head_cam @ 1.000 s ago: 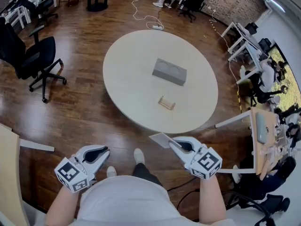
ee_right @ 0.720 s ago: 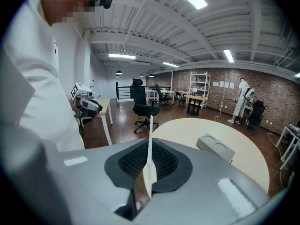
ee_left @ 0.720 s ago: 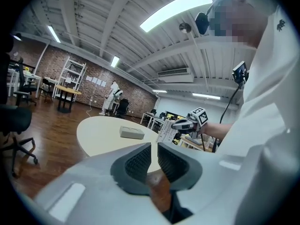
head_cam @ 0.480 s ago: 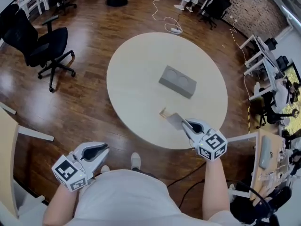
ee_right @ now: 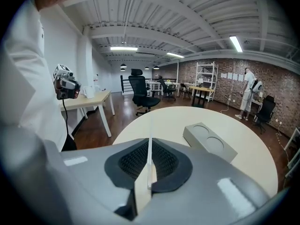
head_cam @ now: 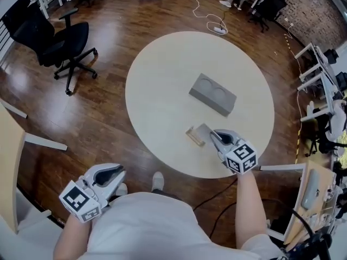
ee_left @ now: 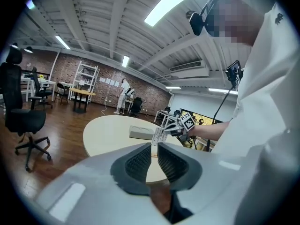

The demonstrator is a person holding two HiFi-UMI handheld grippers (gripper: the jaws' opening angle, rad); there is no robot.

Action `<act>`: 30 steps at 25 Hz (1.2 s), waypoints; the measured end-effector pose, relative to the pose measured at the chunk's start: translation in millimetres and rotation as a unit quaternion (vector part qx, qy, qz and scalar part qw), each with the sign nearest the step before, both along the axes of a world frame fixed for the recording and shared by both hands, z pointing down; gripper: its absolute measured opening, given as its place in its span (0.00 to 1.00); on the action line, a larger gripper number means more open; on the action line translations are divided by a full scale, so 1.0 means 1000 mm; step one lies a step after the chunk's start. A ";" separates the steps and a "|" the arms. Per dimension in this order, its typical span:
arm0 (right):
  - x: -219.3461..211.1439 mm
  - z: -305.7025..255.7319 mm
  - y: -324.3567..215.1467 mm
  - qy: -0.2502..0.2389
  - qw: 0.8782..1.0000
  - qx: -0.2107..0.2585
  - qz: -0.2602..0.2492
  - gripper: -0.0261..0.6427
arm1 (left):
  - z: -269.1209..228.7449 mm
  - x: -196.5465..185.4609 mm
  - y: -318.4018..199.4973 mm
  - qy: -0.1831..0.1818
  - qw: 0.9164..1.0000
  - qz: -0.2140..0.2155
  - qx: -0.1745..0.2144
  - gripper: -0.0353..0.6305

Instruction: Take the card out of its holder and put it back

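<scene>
Right gripper (head_cam: 213, 135) clamps the card (head_cam: 203, 130) by one edge, leaving the free edge clear to meet the slot; the card hangs over the table (head_cam: 157, 64), just beside the holder (head_cam: 193, 135). Left gripper (head_cam: 115, 173), jaws slightly apart and empty, waits near the body

Bright, even indoor light from long ceiling strip lights (ee_left: 176, 1), which blow out to white in both gripper views; the wood floor (head_cam: 81, 118) throws soft glare patches, and shadows on the round table (head_cam: 162, 91) are faint. Heavy fisheye bend everywhere, ceiling beams (ee_right: 140, 29) curving, with black vignette corners in the gripper views. Close to the lens the left gripper (ee_left: 154, 149) and right gripper (ee_right: 150, 149) go soft and out of focus, while the far brick wall (ee_right: 220, 78) reads fairly crisp
</scene>
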State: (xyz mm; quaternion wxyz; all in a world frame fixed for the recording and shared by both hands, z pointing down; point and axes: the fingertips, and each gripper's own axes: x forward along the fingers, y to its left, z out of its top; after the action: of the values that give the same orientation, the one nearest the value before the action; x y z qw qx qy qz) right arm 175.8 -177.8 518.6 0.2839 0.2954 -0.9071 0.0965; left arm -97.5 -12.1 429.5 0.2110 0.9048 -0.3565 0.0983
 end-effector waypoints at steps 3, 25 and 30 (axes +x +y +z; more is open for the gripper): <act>0.002 0.010 -0.007 -0.001 1.000 -0.009 -0.008 0.07 | 0.000 0.004 0.000 -0.005 1.000 -0.013 -0.006 0.12; 0.002 0.058 -0.016 -0.020 0.998 -0.042 -0.034 0.07 | 0.004 0.023 -0.003 -0.020 0.999 -0.037 -0.026 0.12; 0.004 0.076 -0.014 -0.025 0.998 -0.055 -0.036 0.07 | 0.006 0.025 0.000 -0.026 0.998 -0.042 -0.034 0.12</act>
State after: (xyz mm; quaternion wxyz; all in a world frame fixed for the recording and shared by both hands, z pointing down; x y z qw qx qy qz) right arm 179.3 -191.3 594.2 0.2799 0.2442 -0.9174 0.1430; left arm -72.5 -12.4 435.5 0.2359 0.8785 -0.3961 0.1252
